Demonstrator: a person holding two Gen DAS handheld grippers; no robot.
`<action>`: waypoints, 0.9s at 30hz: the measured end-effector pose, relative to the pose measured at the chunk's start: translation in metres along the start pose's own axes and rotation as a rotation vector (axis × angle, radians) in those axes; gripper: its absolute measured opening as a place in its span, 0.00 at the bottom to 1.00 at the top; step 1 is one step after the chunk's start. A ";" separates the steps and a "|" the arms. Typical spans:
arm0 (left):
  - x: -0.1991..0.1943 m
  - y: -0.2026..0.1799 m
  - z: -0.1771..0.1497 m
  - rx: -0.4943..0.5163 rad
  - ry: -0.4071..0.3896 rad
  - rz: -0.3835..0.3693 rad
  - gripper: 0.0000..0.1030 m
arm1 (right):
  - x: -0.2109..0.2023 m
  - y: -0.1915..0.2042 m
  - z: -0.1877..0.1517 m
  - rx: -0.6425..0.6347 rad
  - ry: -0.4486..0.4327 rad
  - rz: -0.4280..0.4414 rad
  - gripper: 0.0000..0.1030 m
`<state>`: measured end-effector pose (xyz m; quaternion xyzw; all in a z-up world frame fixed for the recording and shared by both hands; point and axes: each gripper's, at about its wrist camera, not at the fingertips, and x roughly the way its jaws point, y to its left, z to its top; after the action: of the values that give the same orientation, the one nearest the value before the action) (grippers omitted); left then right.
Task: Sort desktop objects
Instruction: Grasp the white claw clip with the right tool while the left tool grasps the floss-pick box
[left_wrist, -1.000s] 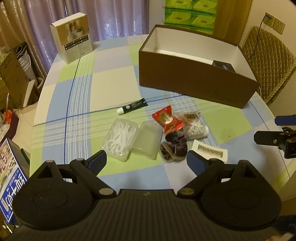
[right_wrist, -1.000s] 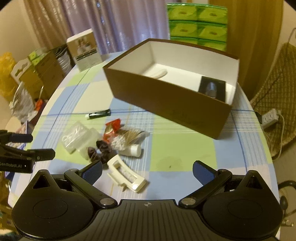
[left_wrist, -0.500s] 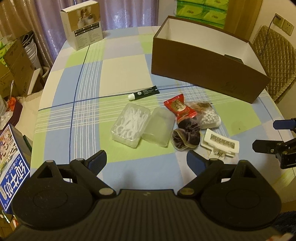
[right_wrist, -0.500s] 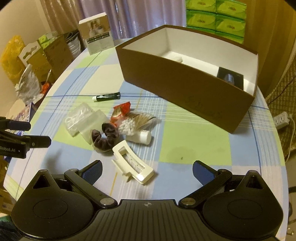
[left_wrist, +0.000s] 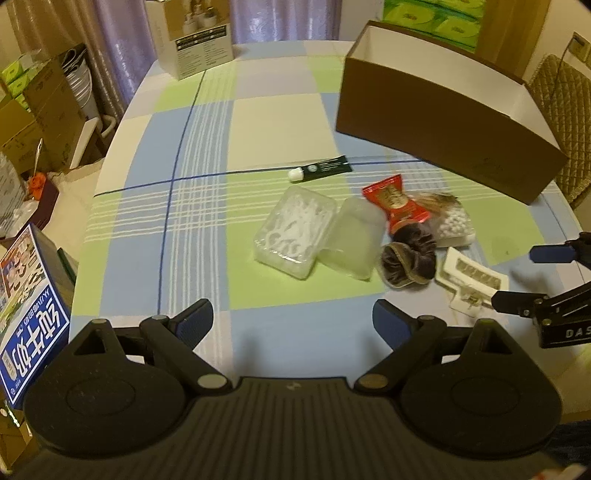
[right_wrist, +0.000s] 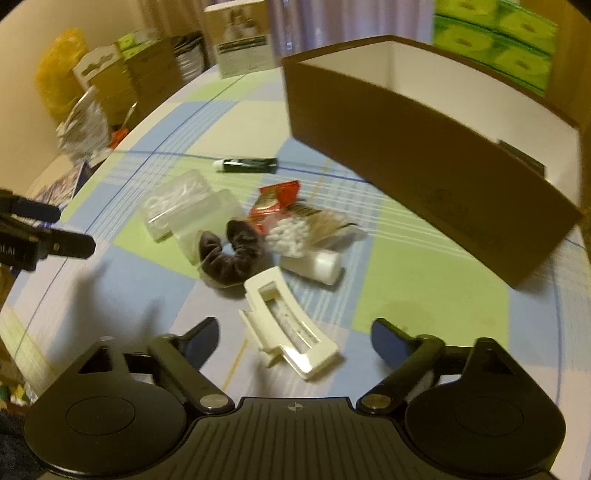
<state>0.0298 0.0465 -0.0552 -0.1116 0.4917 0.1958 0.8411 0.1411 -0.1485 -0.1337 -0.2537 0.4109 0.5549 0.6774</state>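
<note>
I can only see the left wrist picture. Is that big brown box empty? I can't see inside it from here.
Observer: No. The right wrist view looks over the rim of the brown box, and a dark object sits against its white inner wall.
Operator: And which thing looks closest to being picked up?
Observer: The white hair clip. In that same view it lies on the cloth just ahead of the right gripper, between its open jaws and not yet touched.

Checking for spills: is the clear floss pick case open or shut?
Open. The clear floss pick case has its lid flipped out flat beside the tray, picks exposed.
</note>
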 end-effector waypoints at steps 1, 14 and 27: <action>0.001 0.002 0.000 -0.003 0.002 0.003 0.89 | 0.004 0.001 0.000 -0.013 0.000 0.011 0.77; 0.019 0.018 -0.002 0.007 0.028 0.019 0.89 | 0.037 0.015 0.001 -0.159 0.052 0.003 0.43; 0.056 0.016 0.023 0.208 0.003 -0.067 0.85 | 0.020 -0.028 -0.010 0.049 0.087 -0.108 0.39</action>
<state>0.0652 0.0818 -0.0927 -0.0405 0.5066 0.1153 0.8535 0.1662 -0.1532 -0.1590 -0.2829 0.4390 0.4958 0.6938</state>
